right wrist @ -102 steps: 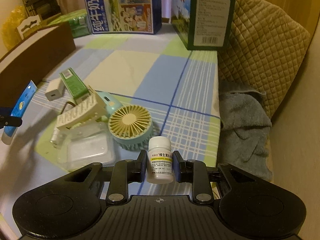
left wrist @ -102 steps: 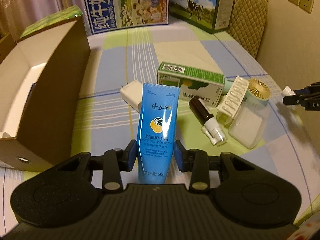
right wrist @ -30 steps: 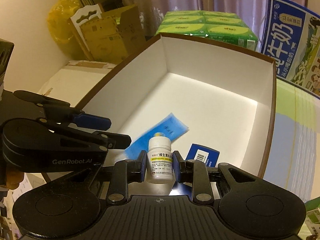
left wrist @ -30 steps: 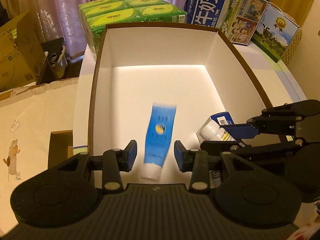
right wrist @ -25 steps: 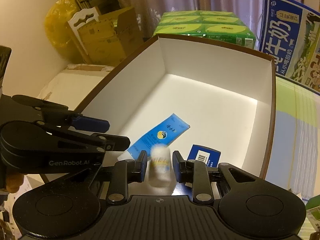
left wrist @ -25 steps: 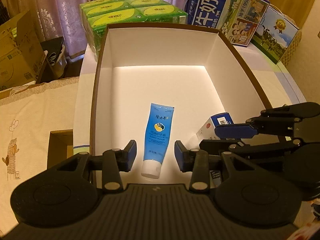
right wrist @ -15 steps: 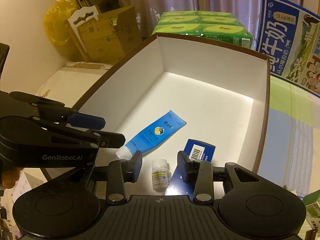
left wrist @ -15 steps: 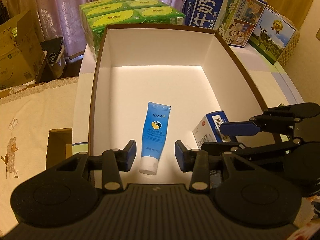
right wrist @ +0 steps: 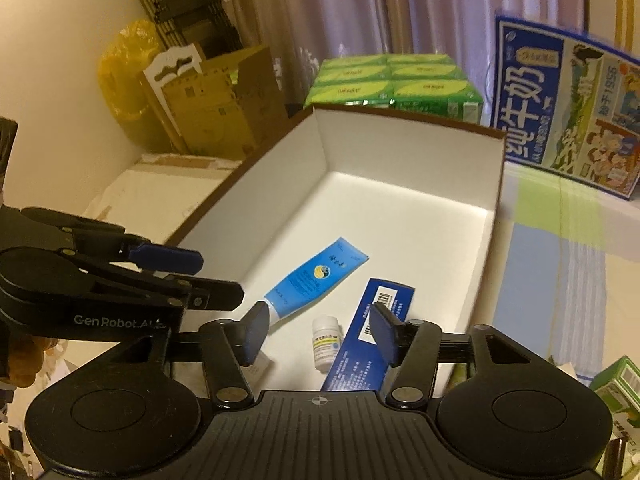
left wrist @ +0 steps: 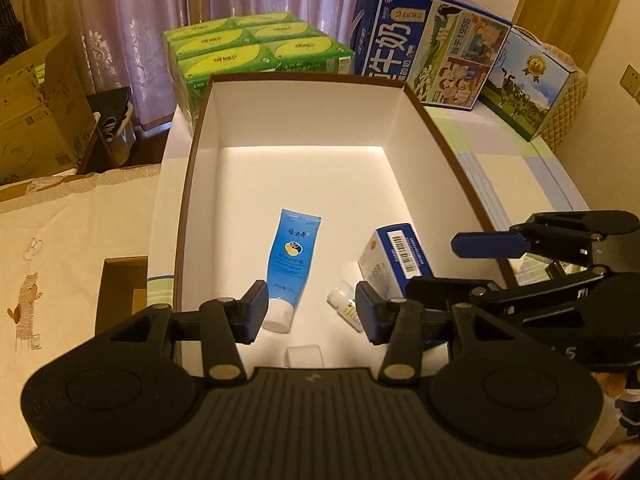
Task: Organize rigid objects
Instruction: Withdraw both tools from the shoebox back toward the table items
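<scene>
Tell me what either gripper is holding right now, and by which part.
Nothing. The left gripper and right gripper are both open and empty; the blue tube and white pill bottle lie inside the box.

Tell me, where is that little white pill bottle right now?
The white pill bottle lies on the floor of the open box, between the blue tube and the blue carton, just below the right gripper.
</scene>
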Tool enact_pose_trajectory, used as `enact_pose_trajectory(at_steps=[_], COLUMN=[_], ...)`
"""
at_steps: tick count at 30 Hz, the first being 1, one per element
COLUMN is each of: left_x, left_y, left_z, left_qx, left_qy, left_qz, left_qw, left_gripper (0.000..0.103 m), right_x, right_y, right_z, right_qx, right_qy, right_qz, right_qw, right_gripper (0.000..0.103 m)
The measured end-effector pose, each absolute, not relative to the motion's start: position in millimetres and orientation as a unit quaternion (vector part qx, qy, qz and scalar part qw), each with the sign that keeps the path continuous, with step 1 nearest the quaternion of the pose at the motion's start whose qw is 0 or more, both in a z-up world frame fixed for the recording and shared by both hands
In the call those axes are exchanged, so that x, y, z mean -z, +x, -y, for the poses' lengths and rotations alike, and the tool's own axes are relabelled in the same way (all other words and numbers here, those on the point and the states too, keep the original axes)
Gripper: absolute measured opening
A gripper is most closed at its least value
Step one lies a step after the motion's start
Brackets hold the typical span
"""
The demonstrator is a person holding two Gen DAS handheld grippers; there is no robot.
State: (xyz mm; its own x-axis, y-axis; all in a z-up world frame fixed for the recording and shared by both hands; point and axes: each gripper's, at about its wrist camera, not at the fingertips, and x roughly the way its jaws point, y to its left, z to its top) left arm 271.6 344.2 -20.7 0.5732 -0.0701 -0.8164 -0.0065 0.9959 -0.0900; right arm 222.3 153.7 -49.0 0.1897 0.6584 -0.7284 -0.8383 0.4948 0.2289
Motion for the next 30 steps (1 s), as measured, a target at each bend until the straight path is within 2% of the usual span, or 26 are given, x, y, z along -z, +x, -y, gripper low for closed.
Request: enact_pose_trajectory(at_steps=[8, 18, 30], left_x=[-2.0, -19.5, -11.0], left_y=[244.2, 204.3, 180.6], left_z=[-324.1, -273.0, -185.5], left_qx=[0.002, 0.023, 0.058], left_qy=[-0.037, -0.049, -0.066], left_qz=[-0.443, -0.422, -0.426], left_qw=[0.896, 0.905, 0.9], left_gripper=[0.047, 0.047, 0.048], right_x=[28.5, 12.9, 13.7], right_y=[218.0, 206.4, 213.8], right_z=[-119.4, -45.1, 61.9], right_qx=[-0.493, -0.498, -0.472], right_qy=[-0.088, -0.08, -0.076], right_qz=[-0.391, -0.379, -0.399], right_qw=[0.772, 0.776, 0.782], right_gripper=[0.062, 0.063, 0.063])
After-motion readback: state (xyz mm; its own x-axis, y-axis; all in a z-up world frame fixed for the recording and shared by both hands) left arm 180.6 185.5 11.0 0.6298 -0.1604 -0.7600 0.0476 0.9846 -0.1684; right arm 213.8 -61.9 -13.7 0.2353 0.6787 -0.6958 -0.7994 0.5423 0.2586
